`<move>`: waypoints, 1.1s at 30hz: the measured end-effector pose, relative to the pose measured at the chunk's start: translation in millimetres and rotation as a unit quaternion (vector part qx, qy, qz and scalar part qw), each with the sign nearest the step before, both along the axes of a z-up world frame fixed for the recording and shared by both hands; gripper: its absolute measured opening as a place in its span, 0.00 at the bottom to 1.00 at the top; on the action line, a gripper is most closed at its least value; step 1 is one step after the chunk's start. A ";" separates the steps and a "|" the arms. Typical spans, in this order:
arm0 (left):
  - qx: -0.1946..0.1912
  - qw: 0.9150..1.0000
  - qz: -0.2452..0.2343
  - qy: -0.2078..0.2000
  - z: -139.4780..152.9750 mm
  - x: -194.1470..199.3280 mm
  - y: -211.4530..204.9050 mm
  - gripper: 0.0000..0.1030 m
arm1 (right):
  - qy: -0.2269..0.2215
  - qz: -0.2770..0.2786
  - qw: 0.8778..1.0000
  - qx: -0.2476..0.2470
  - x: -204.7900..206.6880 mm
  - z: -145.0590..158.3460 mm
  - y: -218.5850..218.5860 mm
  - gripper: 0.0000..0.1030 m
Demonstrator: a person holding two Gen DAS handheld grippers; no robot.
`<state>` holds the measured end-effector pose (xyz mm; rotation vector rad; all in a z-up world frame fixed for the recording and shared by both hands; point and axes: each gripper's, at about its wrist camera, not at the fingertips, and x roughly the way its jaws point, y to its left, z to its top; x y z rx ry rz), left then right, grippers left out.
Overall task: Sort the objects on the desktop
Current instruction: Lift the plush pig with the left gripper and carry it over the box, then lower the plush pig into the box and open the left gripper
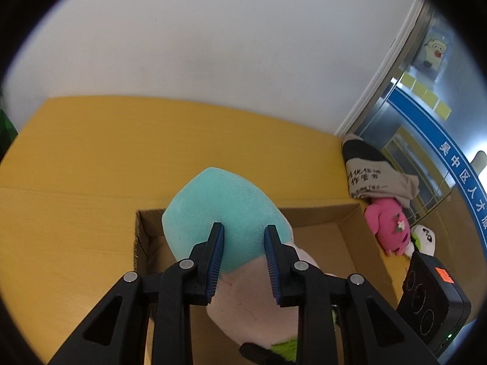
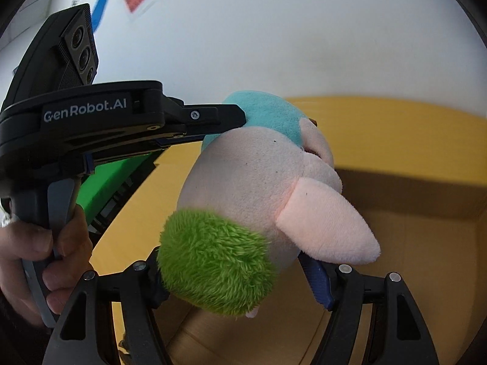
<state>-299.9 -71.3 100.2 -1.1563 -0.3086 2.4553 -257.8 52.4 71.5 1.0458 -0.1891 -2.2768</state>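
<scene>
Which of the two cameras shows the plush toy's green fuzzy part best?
The right wrist view: the green fuzzy patch sits large and close, in front of that gripper. The left wrist view shows only a sliver behind the left gripper.

The left gripper has its jaws pinched on the toy. The right gripper, jaws spread wide, cradles it from below. A hand at 8 o'clock grasps the left gripper's handle.
</scene>
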 end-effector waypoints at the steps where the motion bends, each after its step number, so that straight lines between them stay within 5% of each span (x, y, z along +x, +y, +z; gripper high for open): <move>1: 0.002 1.000 -0.007 -0.003 -5.0 -1.4 2.3 0.24 | -0.013 -0.002 1.000 -0.001 -2.2 -8.6 -0.7 0.75; 8: 0.001 0.999 -0.035 -0.014 -18.3 -4.2 8.0 0.14 | -0.087 0.025 0.995 -0.030 -6.7 -52.8 -21.8 0.69; 17: 0.013 0.999 -0.042 -0.027 -12.1 1.3 -5.8 0.10 | -0.093 0.053 0.994 -0.025 -1.8 -62.4 -39.0 0.67; 21: 0.035 0.998 -0.044 -0.041 -7.2 8.2 -11.1 0.04 | -0.089 0.079 0.992 -0.031 8.1 -57.0 -41.2 0.48; 23: 0.026 0.998 -0.031 -0.046 -10.3 8.5 -16.9 0.04 | -0.092 0.093 0.991 -0.027 10.3 -57.4 -44.9 0.48; 26: 0.004 0.997 -0.020 -0.074 -27.9 6.5 -20.1 0.05 | -0.125 0.088 0.988 -0.005 5.1 -71.3 -45.9 0.58; 30: 0.014 0.996 -0.020 -0.087 -40.1 12.6 -25.0 0.09 | -0.144 0.068 0.987 -0.017 8.8 -79.8 -25.7 0.89; 33: 0.026 0.997 -0.015 -0.071 -34.6 17.9 -29.5 0.28 | -0.129 0.051 0.990 -0.019 13.4 -69.4 -4.7 0.95</move>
